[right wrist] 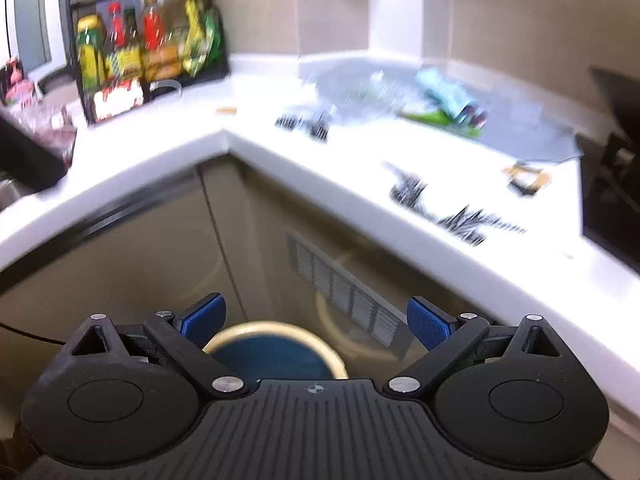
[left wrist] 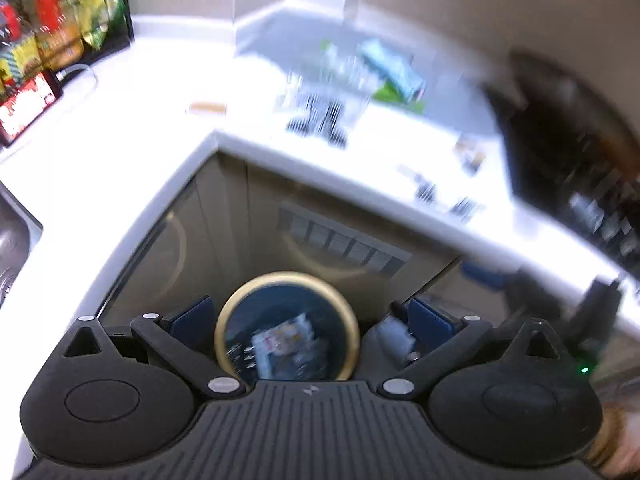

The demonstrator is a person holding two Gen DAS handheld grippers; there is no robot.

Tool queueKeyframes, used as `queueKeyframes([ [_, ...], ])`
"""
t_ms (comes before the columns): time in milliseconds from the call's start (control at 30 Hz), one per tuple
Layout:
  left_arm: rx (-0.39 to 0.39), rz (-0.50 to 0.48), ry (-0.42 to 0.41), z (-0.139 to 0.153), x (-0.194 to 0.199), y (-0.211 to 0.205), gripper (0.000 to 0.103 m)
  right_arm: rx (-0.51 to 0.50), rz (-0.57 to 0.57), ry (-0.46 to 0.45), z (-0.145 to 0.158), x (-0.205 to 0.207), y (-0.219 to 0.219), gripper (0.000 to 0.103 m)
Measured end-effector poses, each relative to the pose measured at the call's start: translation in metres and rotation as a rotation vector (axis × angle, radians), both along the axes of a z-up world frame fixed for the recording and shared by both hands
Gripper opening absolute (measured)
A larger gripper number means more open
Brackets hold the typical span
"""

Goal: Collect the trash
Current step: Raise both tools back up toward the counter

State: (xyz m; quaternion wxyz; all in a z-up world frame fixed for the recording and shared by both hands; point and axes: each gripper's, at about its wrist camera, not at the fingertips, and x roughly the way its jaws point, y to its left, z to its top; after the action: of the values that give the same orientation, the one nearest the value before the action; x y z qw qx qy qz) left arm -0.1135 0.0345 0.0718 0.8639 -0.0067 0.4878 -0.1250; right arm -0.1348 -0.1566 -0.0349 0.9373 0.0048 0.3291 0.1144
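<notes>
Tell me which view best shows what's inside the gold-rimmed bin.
The left wrist view: it looks down into the bin, showing a crumpled wrapper inside. The right wrist view catches only its rim and dark interior, partly hidden.

A round dark-blue trash bin with a pale gold rim point(left wrist: 285, 328) stands upright and open on the floor, near the cabinet corner, holding crumpled wrappers point(left wrist: 280, 344) (details blurred). More scattered wrappers point(right wrist: 440, 100) lie far right on the white countertop point(right wrist: 360, 184).
</notes>
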Motion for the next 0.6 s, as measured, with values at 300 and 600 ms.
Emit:
queueKeyframes([
  [300, -0.135, -0.048, -0.197, 0.113, -0.046, -0.019, 0.103, -0.008, -0.050, -0.071, 0.029, -0.006, -0.010, 0.098],
  [600, -0.197, -0.040, -0.303, 0.144, -0.068, -0.012, 0.103, -0.020, -0.065, -0.122, 0.042, -0.011, -0.010, 0.099],
])
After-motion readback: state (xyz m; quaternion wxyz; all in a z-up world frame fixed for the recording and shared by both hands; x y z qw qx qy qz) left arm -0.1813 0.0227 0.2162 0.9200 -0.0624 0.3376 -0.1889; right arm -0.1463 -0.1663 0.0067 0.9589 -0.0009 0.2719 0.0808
